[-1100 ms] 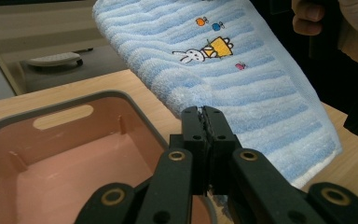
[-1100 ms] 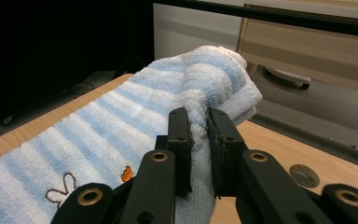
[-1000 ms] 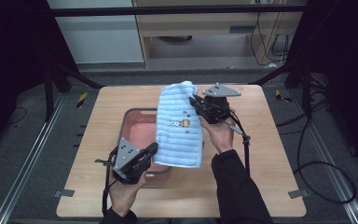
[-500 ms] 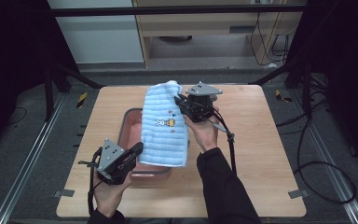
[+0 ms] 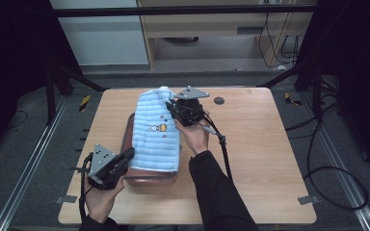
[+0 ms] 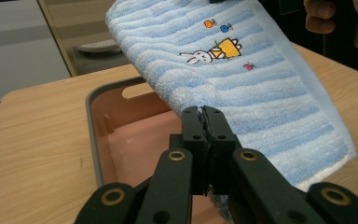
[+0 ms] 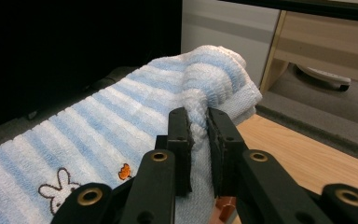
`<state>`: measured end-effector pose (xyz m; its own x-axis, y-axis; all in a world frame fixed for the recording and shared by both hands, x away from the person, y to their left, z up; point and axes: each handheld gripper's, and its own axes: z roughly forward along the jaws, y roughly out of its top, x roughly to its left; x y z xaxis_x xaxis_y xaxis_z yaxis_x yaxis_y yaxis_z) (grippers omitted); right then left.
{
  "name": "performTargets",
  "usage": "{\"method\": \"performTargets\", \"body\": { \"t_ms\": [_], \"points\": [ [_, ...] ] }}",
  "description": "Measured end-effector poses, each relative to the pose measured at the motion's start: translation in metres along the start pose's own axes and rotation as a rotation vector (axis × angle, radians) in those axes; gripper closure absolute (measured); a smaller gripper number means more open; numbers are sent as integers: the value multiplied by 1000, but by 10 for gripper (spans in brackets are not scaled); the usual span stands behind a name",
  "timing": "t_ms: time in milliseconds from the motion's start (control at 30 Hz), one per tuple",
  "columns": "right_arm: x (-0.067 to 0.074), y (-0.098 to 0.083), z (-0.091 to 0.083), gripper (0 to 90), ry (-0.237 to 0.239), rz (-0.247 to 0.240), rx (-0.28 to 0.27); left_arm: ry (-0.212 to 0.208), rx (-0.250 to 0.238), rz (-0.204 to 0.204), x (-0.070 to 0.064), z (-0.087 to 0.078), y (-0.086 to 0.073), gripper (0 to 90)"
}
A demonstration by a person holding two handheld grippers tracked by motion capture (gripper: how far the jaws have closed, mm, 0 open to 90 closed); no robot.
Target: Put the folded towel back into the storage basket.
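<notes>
Both claws are clamped shut on a blue striped towel (image 5: 156, 137): the right claw (image 5: 172, 107) pinches its far edge at 12 o'clock, the left claw (image 5: 129, 155) its near corner at 7 o'clock. The towel hangs stretched above the pink tub (image 5: 130, 126) on the bench (image 5: 270, 144). Judging by this, the carrying step is underway; next, lower it evenly into the tub.

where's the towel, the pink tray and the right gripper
towel (image 5: 156, 139): high view, middle of its striped face.
pink tray (image 6: 93, 140): left gripper view, grey rim on its left side.
right gripper (image 7: 198, 122): right gripper view, between the jaw tips, clamped on a towel fold.
</notes>
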<state>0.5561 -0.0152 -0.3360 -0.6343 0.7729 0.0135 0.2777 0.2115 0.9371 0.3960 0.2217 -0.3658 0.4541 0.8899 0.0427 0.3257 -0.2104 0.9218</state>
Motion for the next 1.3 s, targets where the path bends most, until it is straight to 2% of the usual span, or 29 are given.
{"method": "performTargets", "body": {
  "t_ms": [333, 633, 700, 900, 1233, 1300],
  "points": [
    [6, -7, 26, 804, 9, -9, 25, 20, 38, -18, 14, 11, -13, 881],
    [7, -22, 41, 803, 4, -17, 58, 30, 77, -40, 23, 24, -28, 881],
    [7, -25, 44, 803, 3, -16, 64, 33, 85, -49, 24, 26, -32, 880],
    [7, -37, 53, 802, 2, -17, 89, 41, 129, -36, 23, 36, -42, 880],
    [5, -62, 64, 795, -3, -7, 139, 42, 174, -26, 20, 41, -51, 879],
    [4, -66, 66, 790, -1, -13, 158, 42, 201, -23, 21, 42, -51, 875]
  ]
}}
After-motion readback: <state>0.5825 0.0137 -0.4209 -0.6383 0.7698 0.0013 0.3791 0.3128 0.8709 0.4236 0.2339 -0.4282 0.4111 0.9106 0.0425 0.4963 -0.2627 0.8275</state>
